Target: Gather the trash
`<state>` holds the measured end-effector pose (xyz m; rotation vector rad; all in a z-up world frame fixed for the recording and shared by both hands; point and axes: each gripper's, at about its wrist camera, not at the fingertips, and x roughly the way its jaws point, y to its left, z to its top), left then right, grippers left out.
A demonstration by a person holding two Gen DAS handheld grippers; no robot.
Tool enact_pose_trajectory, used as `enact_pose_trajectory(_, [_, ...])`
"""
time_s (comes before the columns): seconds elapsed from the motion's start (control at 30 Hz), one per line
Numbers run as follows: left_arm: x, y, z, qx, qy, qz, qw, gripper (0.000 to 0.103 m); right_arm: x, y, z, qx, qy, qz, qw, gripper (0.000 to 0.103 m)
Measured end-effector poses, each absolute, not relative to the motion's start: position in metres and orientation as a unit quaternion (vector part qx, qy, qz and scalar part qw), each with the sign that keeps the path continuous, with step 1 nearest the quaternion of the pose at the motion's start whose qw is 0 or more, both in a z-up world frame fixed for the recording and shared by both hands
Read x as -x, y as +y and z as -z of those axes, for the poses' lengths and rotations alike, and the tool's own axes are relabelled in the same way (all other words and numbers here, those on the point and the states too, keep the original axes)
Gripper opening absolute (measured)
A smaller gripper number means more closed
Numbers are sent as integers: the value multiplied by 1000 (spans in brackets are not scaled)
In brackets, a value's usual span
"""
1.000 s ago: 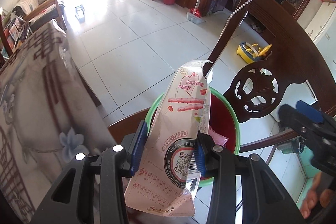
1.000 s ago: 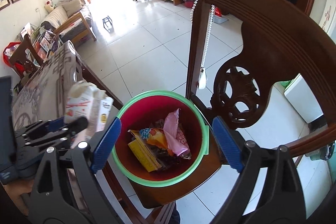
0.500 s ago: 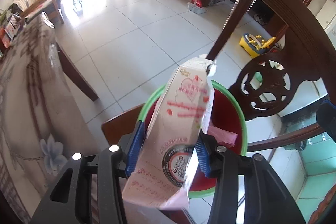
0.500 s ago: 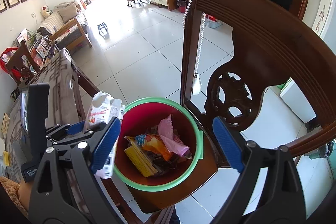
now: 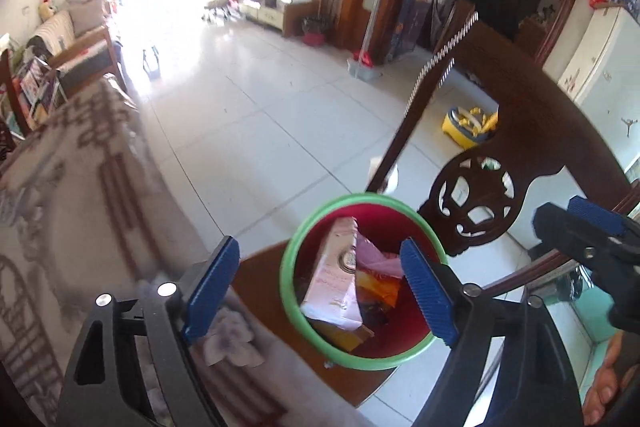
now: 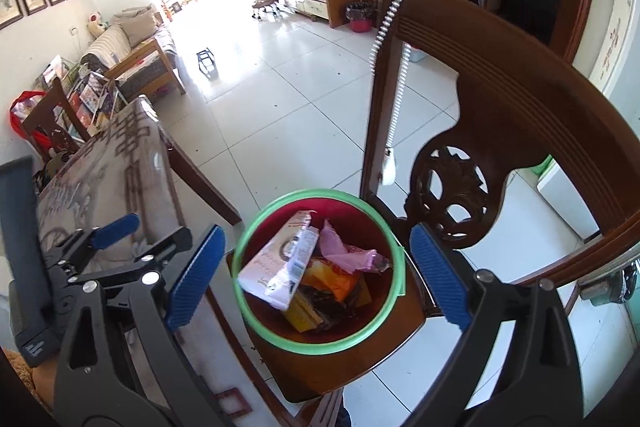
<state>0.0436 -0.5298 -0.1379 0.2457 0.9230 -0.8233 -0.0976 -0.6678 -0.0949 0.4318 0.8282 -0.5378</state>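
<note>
Pink-white crinkly snack bag (image 6: pixel 280 263), light & floppy, lies at 9 o'clock in green-rimmed red plastic bin (image 6: pixel 256 319); both jaws wide, just opened, empty.

A dark carved wooden chair (image 6: pixel 500 115) fills the right of the frame, a beaded white cord (image 6: pixel 394 75) hanging over its left post. At left stands a table under a patterned cloth (image 5: pixel 72 195). A yellow toy (image 5: pixel 470 123) sits on the white tiled floor (image 5: pixel 248 115), right of centre.
</note>
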Motion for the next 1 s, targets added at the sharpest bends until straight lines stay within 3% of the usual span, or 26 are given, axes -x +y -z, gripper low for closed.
enact_pose_trajectory(0.43, [-23, -326, 37, -45, 328, 321, 887, 88, 83, -517, 26, -156, 339, 195, 907, 98])
enact_pose_trajectory(0.5, [-17, -297, 23, -44, 307, 315, 897, 95, 82, -486, 7, -144, 317, 187, 919, 98])
enact_pose_trajectory(0.67, [0, -232, -7, -56, 231, 258, 936, 95, 87, -424, -33, -103, 247, 212, 940, 98])
enact_pose_trajectory(0.8, [12, -187, -31, -25, 162, 226, 960, 95, 80, -393, -34, -89, 279, 235, 927, 98])
enact_pose_trajectory(1.0, [19, -150, -38, -3, 164, 236, 958, 95, 104, -343, -42, -31, 191, 276, 941, 98])
